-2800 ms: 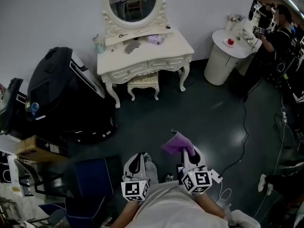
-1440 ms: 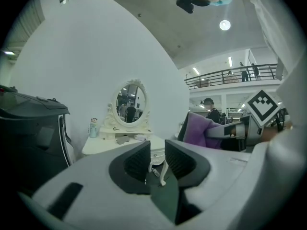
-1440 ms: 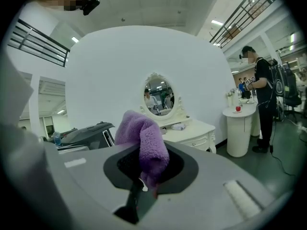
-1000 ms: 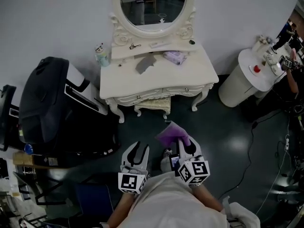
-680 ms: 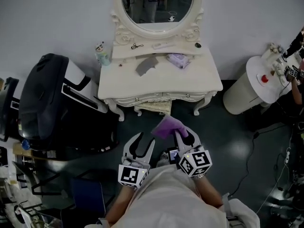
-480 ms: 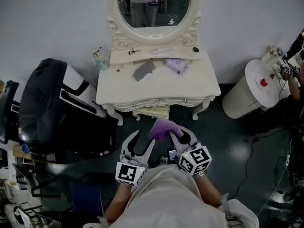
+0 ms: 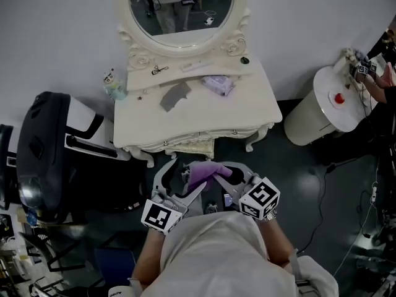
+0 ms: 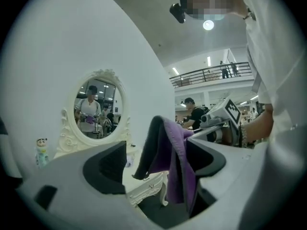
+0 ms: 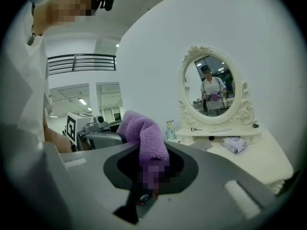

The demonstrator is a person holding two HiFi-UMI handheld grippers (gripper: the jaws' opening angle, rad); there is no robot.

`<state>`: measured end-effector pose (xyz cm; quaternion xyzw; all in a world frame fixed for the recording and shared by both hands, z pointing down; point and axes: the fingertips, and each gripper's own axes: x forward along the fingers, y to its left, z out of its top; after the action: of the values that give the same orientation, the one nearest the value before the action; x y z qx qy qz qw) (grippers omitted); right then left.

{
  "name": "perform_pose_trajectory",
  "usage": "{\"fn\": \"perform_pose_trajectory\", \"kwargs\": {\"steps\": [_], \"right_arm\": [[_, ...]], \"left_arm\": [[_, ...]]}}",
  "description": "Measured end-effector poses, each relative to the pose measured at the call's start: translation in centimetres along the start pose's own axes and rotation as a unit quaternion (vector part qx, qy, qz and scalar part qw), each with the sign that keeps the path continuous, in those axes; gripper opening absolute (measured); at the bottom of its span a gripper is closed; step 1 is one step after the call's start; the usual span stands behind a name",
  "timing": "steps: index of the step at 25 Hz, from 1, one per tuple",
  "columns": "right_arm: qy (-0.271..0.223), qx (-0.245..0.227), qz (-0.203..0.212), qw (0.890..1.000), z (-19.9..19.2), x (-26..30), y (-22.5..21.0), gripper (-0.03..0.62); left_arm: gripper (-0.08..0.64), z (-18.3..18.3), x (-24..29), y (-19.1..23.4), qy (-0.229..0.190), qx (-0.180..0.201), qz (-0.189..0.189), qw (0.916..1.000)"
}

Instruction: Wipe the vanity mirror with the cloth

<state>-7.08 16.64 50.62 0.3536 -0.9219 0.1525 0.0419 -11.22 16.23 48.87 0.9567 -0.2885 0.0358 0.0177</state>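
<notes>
Left gripper: jaws wide apart, just opened further.
Purple cloth: hanging between the jaws, centre frame.
Vanity mirror: centre left.

This looked like a large open hall staged as a bedroom corner, not a real home. An ornate white vanity bench with an oval mirror stood against a bare white wall on a dark glossy floor. A black massage chair sat beside it. Another person worked at a round white table, and a mezzanine railing ran under ceiling lights.
</notes>
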Motion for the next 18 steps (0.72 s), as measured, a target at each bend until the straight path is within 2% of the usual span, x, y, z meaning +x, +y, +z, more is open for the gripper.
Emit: {"fn": "perform_pose_trajectory", "kwargs": {"steps": [5,7,9,12,14,18], "right_arm": [[0.0,-0.002,0.008,1.0,2.8,4.2,-3.0,0.058],[-0.002,0.002,0.01,1.0,4.0,6.2,-4.8,0.058],[-0.005,0.01,0.006,1.0,5.1,8.3,-6.8,0.058],[-0.007,0.012,-0.005,1.0,6.7,11.6,-9.3,0.058],[-0.005,0.007,-0.018,1.0,7.5,13.6,-10.9,0.058],[-0.006,0.022,-0.039,0.999,8.2,16.9,-13.6,0.066]], "left_arm": [[0.38,0.0,3.5,4.0,0.002,-0.01,-0.04,0.9991],[0.311,0.8,5.1,6.2,-0.019,0.001,-0.04,0.999],[0.198,1.7,6.3,9.0,-0.038,0.009,-0.027,0.9988],[0.092,2.1,7.7,13.3,-0.045,-0.004,-0.022,0.9987],[0.061,2.1,8.9,15.5,-0.046,-0.002,-0.032,0.9984],[0.048,1.8,10.6,19.1,-0.039,0.002,-0.043,0.9983]]}}
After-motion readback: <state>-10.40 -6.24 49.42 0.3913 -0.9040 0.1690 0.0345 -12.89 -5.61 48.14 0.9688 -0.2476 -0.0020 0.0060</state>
